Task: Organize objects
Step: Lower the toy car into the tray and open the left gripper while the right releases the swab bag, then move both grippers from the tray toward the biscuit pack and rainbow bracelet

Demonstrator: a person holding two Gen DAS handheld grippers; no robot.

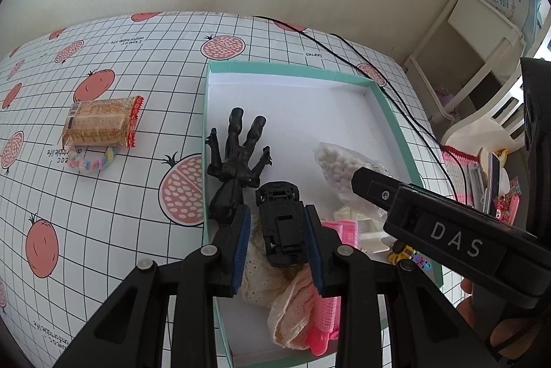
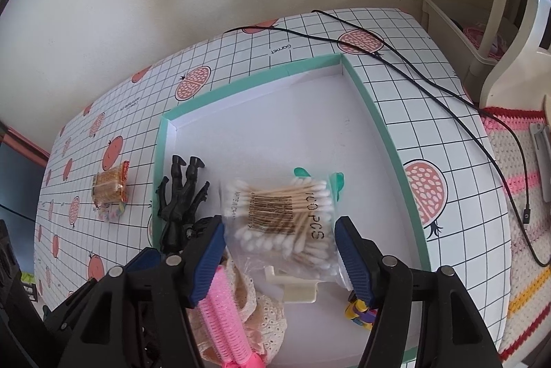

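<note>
Cream walls rise behind a worktop point(image 1: 144, 65) covered in a white grid-pattern cloth printed with pink pomegranates. On it lies a shallow box point(image 1: 275, 67) with a mint-green rim and white floor, the landmark for everything else.

Inside the box, against its left wall, a black action figure point(image 1: 237, 158) lies on its back with legs pointing to the far side. Just beside the figure, nearer the camera, a black toy car point(image 1: 280, 223) sits upside down between the blue pads of the left claw point(image 1: 277, 247); the pads flank the car closely, but whether they press on it cannot be told. Beneath the car lie cream lace fabric point(image 1: 292, 306) and pink hair rollers point(image 1: 327, 313).

Toward the middle of the box, a clear bag of cotton swabs point(image 2: 282, 220) sits between the fingers of the right claw point(image 2: 279, 254), which stand spread wide and apart from the bag. Near the box's front edge are a cream plastic piece point(image 2: 296, 285) and a small yellow and purple toy point(image 2: 358, 311).

Outside the box, well to its left, a wrapped biscuit pack point(image 1: 101, 123) rests partly on a pastel braided band point(image 1: 91, 163). A black cable point(image 2: 447, 99) runs across the cloth behind and to the right of the box.
</note>
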